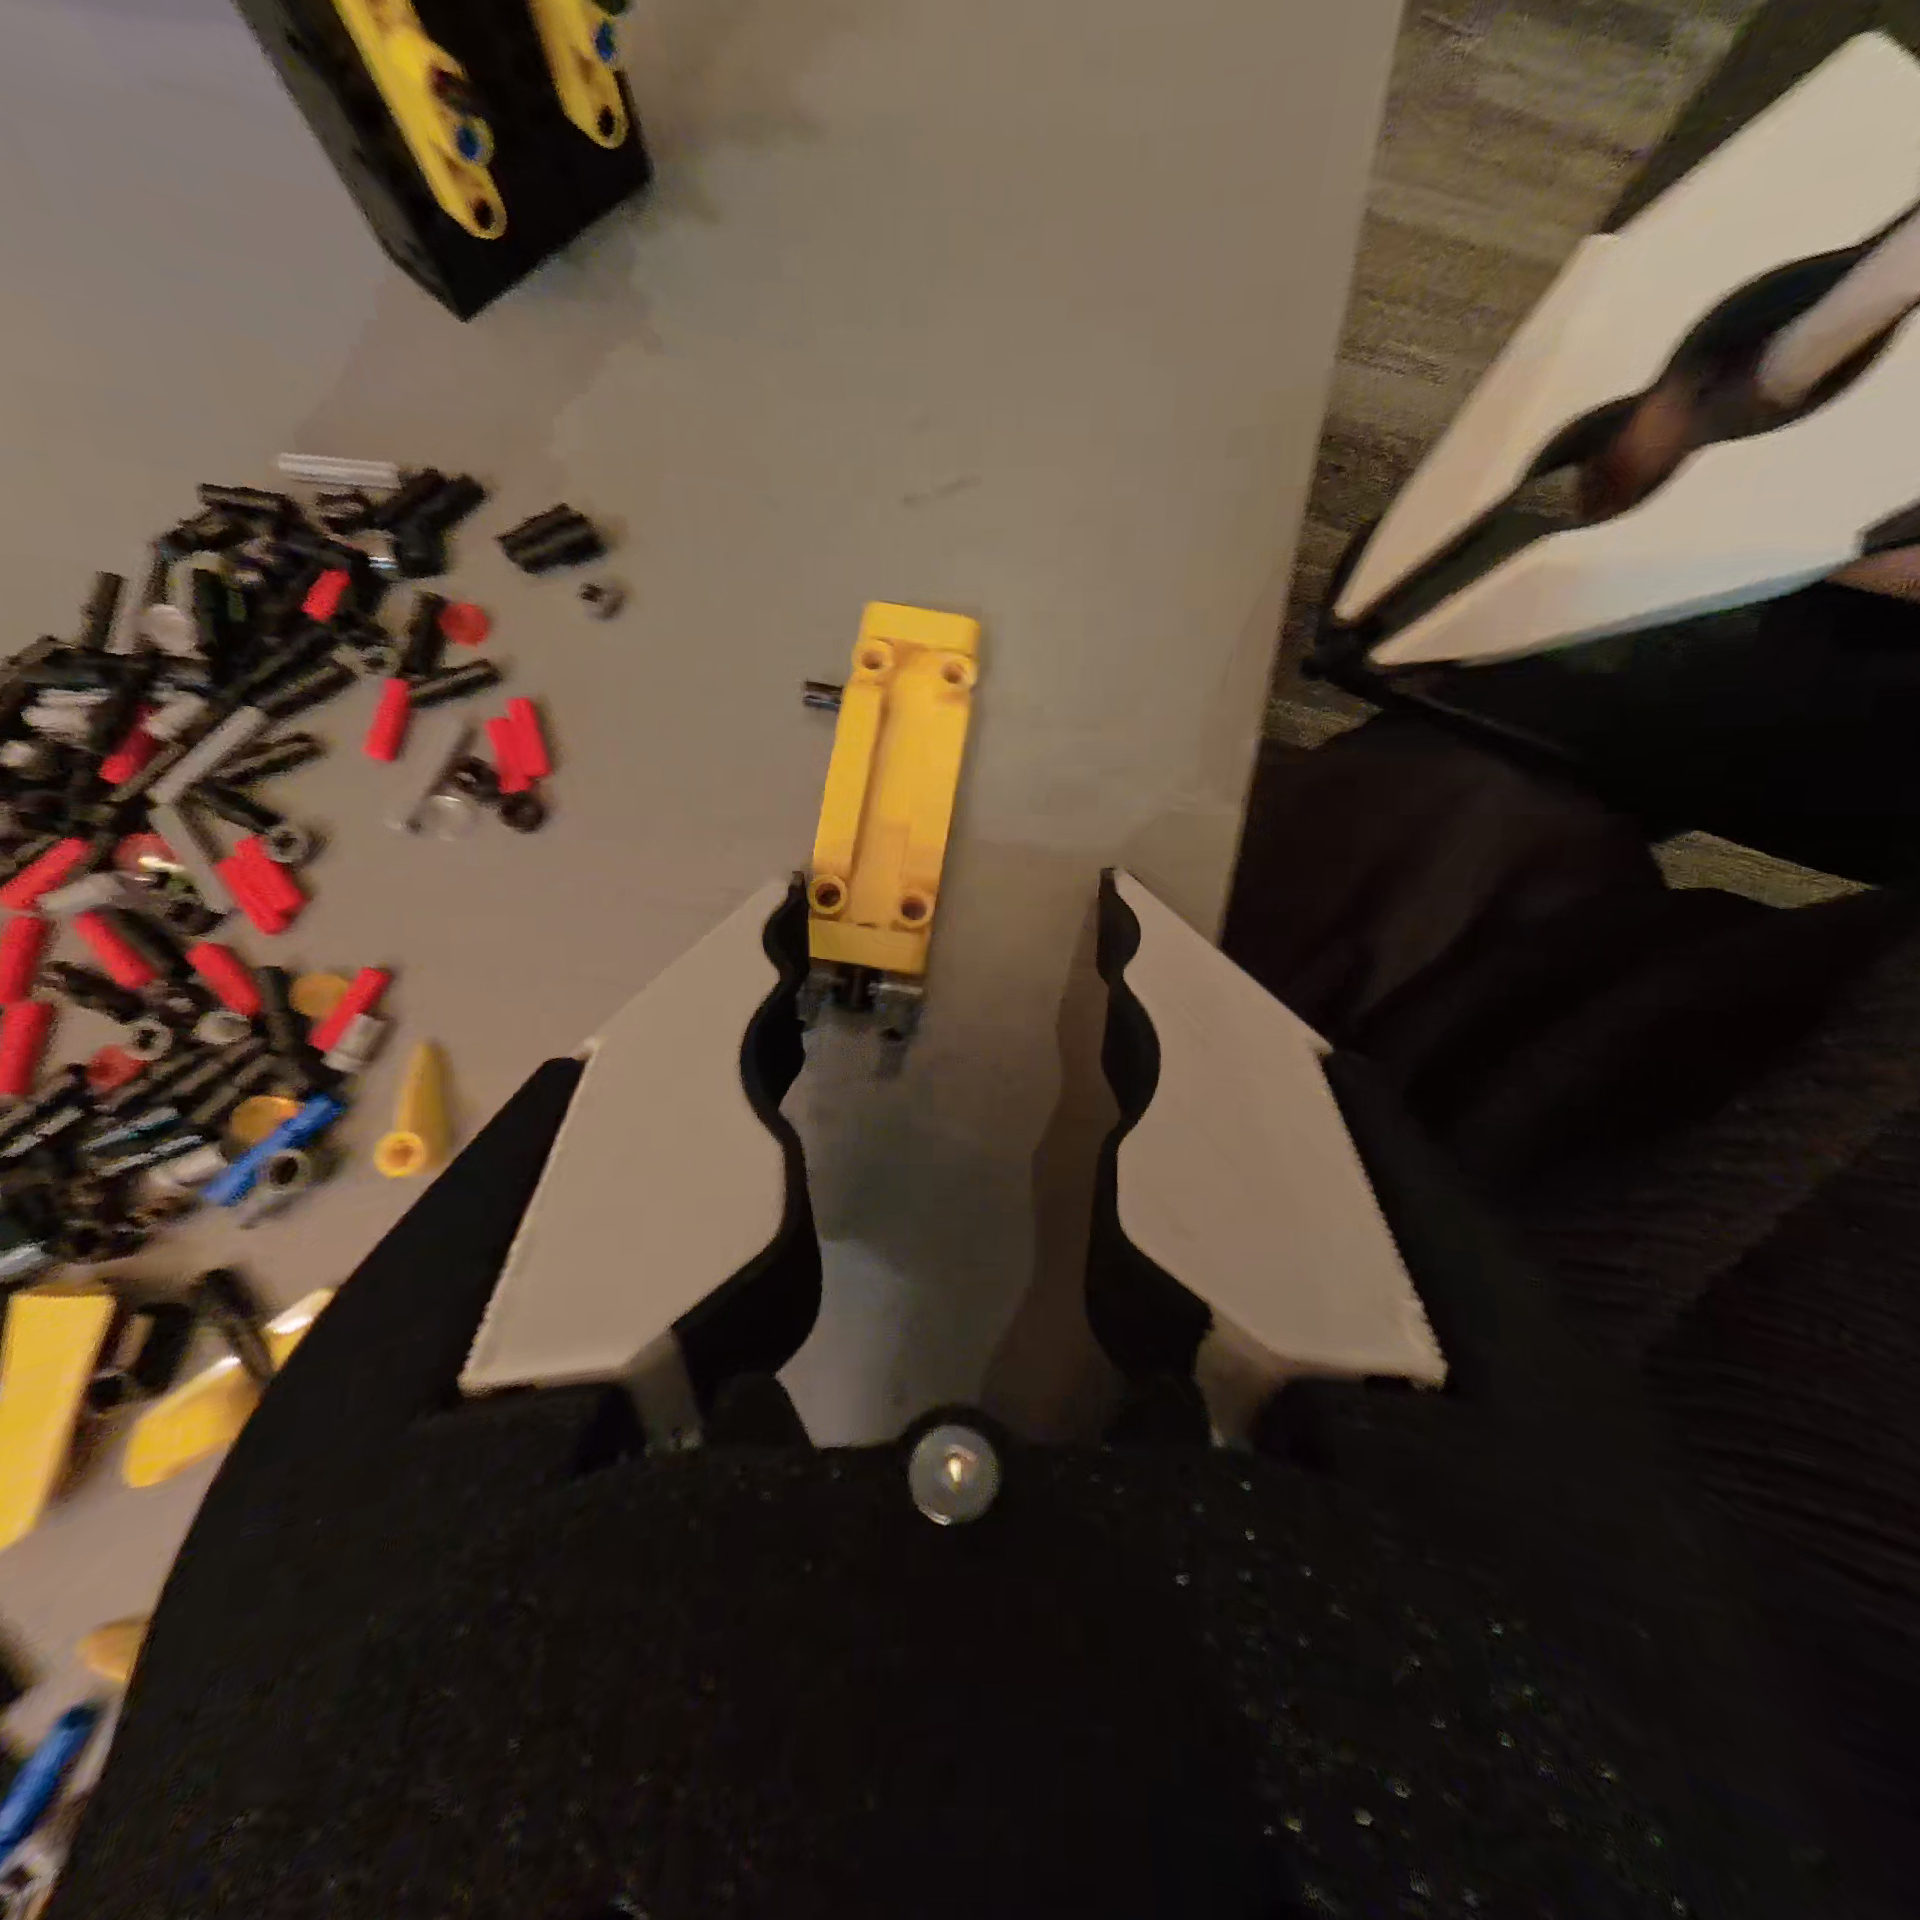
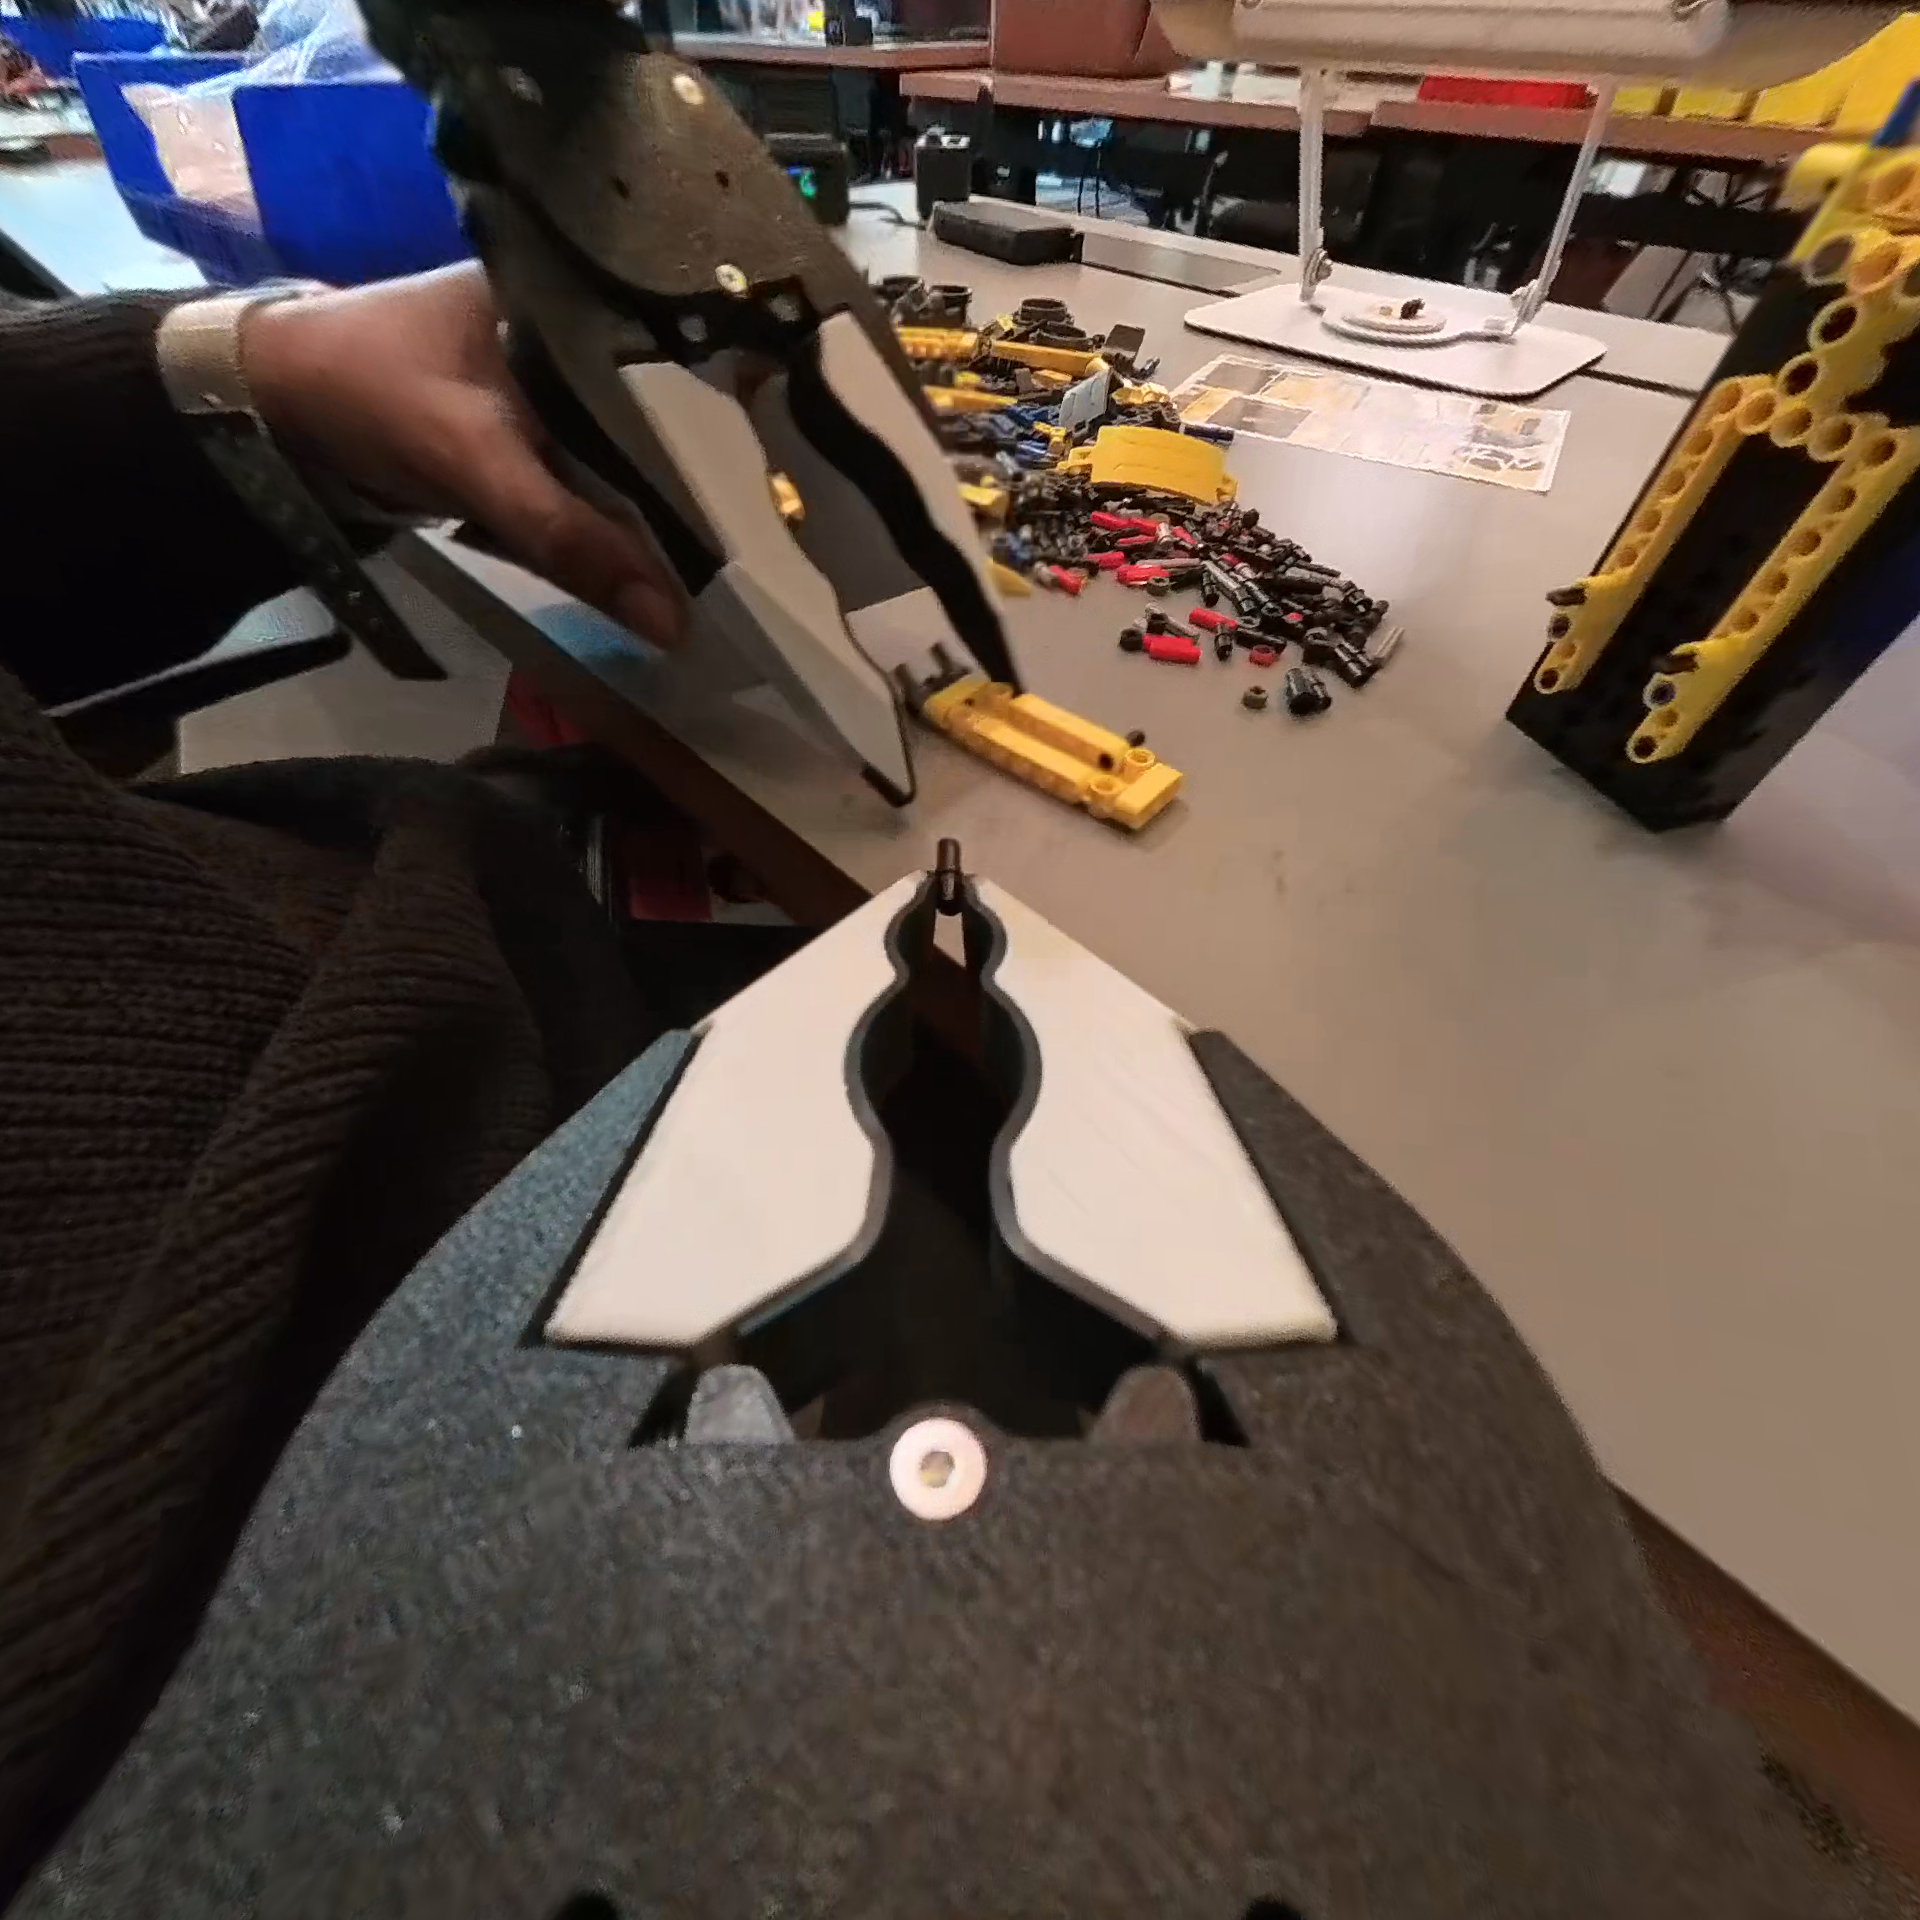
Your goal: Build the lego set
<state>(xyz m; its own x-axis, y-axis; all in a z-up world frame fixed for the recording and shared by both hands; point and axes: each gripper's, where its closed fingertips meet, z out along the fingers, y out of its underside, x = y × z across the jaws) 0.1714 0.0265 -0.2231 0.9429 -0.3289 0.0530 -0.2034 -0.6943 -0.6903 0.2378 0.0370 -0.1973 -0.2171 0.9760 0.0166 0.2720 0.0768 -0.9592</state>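
A yellow toy-brick panel piece (image 1: 896,790) with grey connectors at its near end lies on the grey table (image 1: 935,364). My left gripper (image 1: 951,904) is open just above it, its left fingertip touching the piece's near corner. In the right wrist view the same piece (image 2: 1049,746) lies under the left gripper (image 2: 961,727), held by a person's hand (image 2: 447,436). My right gripper (image 2: 948,883) is shut on a small black pin (image 2: 948,864), off the table's near edge. It also shows at the upper right of the left wrist view (image 1: 1340,634).
A heap of small black, red, yellow and blue parts (image 1: 197,862) lies left of the piece. A black and yellow built block (image 2: 1756,540) stands to the right. A printed sheet (image 2: 1371,421) and a white stand (image 2: 1392,332) lie farther back. The table edge (image 1: 1278,675) runs close on the right.
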